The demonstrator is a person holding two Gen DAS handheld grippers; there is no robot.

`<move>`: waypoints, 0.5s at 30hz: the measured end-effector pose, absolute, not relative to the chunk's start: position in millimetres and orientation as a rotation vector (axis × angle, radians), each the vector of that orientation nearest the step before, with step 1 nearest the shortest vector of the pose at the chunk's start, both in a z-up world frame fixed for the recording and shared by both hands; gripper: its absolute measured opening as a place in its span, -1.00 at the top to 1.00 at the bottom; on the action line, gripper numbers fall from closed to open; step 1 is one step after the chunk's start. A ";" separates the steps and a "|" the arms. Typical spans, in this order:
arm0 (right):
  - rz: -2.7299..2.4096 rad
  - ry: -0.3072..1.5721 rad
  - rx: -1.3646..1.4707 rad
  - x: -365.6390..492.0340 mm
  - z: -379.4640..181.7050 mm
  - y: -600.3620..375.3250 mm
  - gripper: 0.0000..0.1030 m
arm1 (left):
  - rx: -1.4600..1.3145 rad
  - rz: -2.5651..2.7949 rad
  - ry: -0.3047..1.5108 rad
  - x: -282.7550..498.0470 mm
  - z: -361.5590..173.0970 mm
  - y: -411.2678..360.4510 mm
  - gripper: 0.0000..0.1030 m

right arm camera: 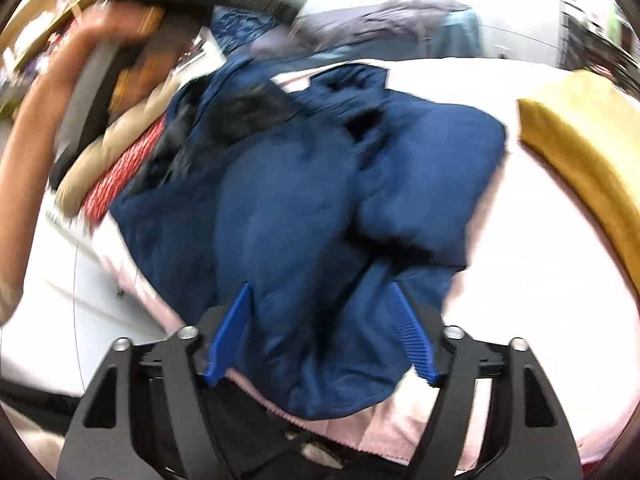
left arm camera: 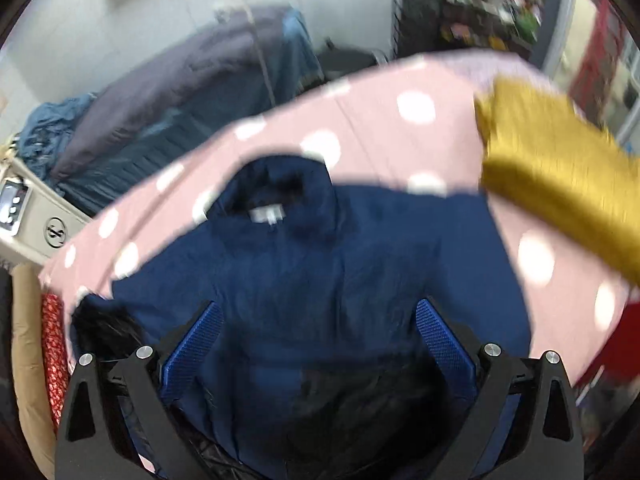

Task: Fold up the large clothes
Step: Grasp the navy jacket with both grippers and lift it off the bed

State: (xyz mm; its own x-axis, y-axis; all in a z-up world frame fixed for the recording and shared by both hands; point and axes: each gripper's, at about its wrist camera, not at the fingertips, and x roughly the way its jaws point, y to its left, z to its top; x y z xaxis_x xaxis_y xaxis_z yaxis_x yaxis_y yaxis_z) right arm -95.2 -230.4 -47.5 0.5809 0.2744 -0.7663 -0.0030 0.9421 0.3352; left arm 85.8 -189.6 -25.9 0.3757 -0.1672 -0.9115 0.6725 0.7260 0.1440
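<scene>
Left wrist: left tongs (left arm camera: 316, 320) spread wide over navy jacket (left arm camera: 304, 272), right tongs (right arm camera: 320, 304) likewise agape

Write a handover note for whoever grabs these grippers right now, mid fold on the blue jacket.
Left gripper: open, over the jacket's lower body, holding nothing.
Right gripper: open, fingers either side of a jacket fold near the hem; whether they touch is blurred.
Jacket lies on the pink dotted sheet, collar away from you, dark lining showing at one side. A folded yellow garment sits beside it on the right.
Done: jacket laid out, partly bunched.
Left: smooth it, fold sleeves in, fold the body.
</scene>
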 end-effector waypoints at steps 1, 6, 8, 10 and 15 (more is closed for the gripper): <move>0.155 0.938 0.320 -95.9 -49.0 -235.9 -0.41 | 0.580 -0.557 1.080 82.1 -36.9 -178.9 -0.86; 0.122 0.976 0.291 -86.4 -65.4 -243.7 -0.40 | 0.655 -0.462 1.202 44.5 -93.9 -109.0 -0.86; 0.114 0.993 0.278 -82.6 -72.4 -242.1 -0.41 | 0.613 -0.420 1.273 34.5 -109.1 -78.9 -0.86; 0.101 1.002 0.268 -74.2 -74.3 -241.4 -0.41 | 0.403 -0.430 1.373 25.8 -119.9 -41.9 -0.86; 0.063 0.985 0.330 -61.1 -71.1 -254.0 -0.40 | 0.204 -0.433 1.479 4.6 -136.9 7.6 -0.86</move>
